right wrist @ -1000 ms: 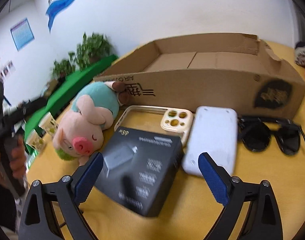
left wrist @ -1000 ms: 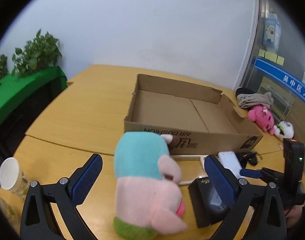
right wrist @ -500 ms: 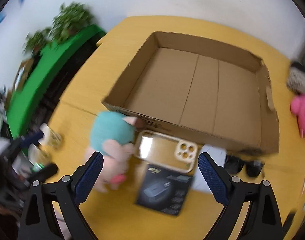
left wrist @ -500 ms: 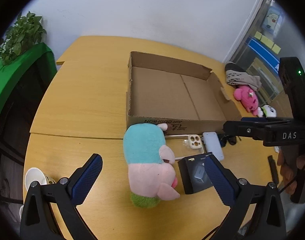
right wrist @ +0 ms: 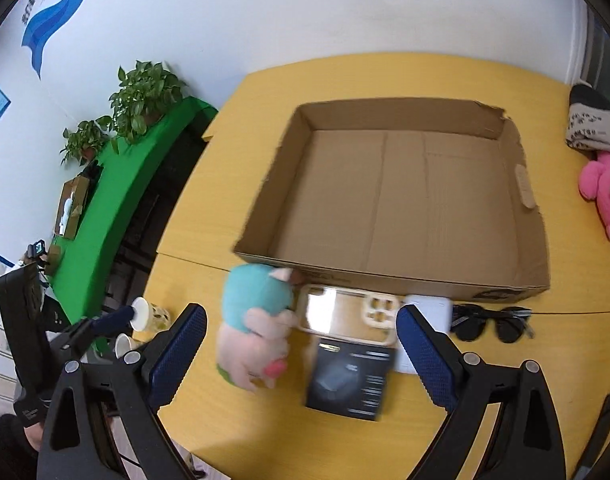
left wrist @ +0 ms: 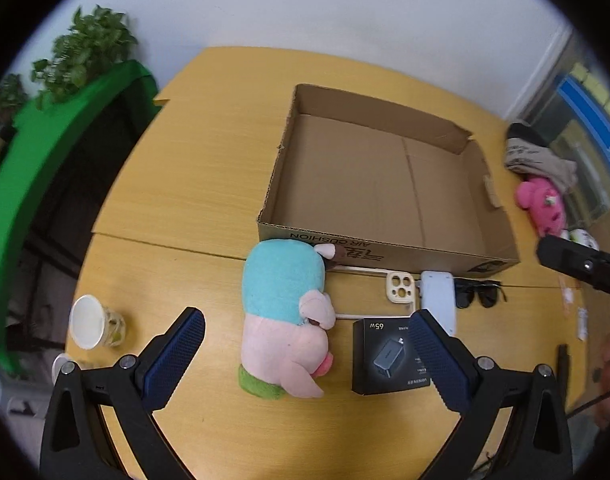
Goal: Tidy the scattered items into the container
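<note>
I had the left tool [left wrist: 305, 354] up above the tabletop [left wrist: 177, 200], its fingers spread wide and gripping nothing. Between the blue pads and a little ahead of them lay the plush pig [left wrist: 285, 316], turquoise back toward the box, pink snout toward me. Ahead of that sat the cardboard box [left wrist: 385, 184], open and bare inside, the pig's far end touching its near wall. Just inside the right-hand pad was the black charger box [left wrist: 385, 356] (the "65W" print was readable), and beyond it the cream phone case [left wrist: 401, 292], the white power bank [left wrist: 437, 300] and the sunglasses [left wrist: 479, 294], lined up along the box's front wall.

My right tool [right wrist: 301, 350] was also held high, fingers equally wide apart and empty. Its view was a bit blurred, but the pig, the case and the charger box all showed between its pads. A paper cup [left wrist: 91, 322] stood off to the left tool's left.
</note>
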Action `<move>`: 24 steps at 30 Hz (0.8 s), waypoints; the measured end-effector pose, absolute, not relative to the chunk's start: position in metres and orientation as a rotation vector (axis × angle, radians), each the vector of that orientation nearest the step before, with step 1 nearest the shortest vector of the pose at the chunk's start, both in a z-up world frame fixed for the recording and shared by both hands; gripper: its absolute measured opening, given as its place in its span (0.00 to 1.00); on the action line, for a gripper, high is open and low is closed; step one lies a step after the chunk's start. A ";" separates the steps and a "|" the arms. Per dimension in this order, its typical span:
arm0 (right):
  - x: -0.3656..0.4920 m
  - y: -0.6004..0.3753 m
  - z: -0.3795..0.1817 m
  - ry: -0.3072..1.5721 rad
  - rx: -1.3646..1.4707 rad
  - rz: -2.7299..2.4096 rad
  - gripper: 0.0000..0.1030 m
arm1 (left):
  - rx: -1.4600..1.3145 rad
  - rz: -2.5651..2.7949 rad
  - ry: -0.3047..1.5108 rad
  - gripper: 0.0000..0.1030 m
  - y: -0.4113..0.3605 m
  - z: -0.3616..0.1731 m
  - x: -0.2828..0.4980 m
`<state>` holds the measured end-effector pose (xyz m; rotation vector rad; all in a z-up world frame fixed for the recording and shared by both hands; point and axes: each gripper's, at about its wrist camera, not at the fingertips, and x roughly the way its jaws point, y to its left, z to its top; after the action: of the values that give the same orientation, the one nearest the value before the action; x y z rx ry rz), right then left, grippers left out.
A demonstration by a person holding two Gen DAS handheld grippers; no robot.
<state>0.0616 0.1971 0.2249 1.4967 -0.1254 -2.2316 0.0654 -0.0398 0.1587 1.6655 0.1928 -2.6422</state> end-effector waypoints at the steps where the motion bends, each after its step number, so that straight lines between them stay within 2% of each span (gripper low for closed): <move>1: 0.057 0.211 0.223 -0.122 1.520 -2.231 0.95 | 1.664 -2.615 0.186 0.98 -0.028 0.158 0.065; 5: 0.044 0.286 0.215 -0.129 1.531 -2.253 0.94 | 1.739 -2.475 0.212 0.98 0.020 0.143 0.063; 7: 0.042 0.313 0.210 -0.101 1.539 -2.261 0.72 | 1.788 -2.441 0.233 0.89 0.041 0.137 0.065; 8: 0.040 0.325 0.204 -0.091 1.559 -2.231 0.40 | 1.812 -2.430 0.226 0.87 0.050 0.134 0.066; 9: 0.039 0.333 0.199 -0.098 1.580 -2.206 0.24 | 1.836 -2.414 0.195 0.81 0.058 0.132 0.068; 10: 0.038 0.341 0.194 -0.118 1.601 -2.181 0.24 | 1.854 -2.400 0.158 0.73 0.062 0.131 0.068; 12: 0.037 0.348 0.190 -0.129 1.611 -2.177 0.24 | 1.887 -2.381 0.106 0.65 0.065 0.128 0.066; 13: 0.036 0.349 0.189 -0.134 1.616 -2.183 0.27 | 1.891 -2.387 0.109 0.59 0.062 0.128 0.065; 14: 0.034 0.348 0.188 -0.151 1.620 -2.183 0.47 | 1.890 -2.411 0.128 0.54 0.058 0.129 0.064; 15: 0.033 0.345 0.186 -0.161 1.621 -2.184 0.76 | 1.888 -2.444 0.152 0.46 0.053 0.130 0.062; 16: 0.032 0.340 0.186 -0.159 1.622 -2.194 0.85 | 1.881 -2.466 0.160 0.45 0.048 0.130 0.060; 17: 0.031 0.334 0.185 -0.149 1.620 -2.211 0.91 | 1.864 -2.483 0.156 0.45 0.041 0.130 0.058; 20: 0.027 0.306 0.178 -0.124 1.655 -2.192 0.90 | 1.827 -2.512 0.166 0.45 0.013 0.125 0.049; 21: 0.026 0.291 0.173 -0.115 1.687 -2.171 0.90 | 1.820 -2.523 0.183 0.48 0.003 0.123 0.046; 24: 0.025 0.249 0.160 -0.072 1.747 -2.124 0.90 | 1.783 -2.545 0.210 0.76 -0.029 0.111 0.041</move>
<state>0.0252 0.2495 0.1598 1.7467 -0.0715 -2.1240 0.0407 -0.0294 0.1105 1.7834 0.2096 -2.5448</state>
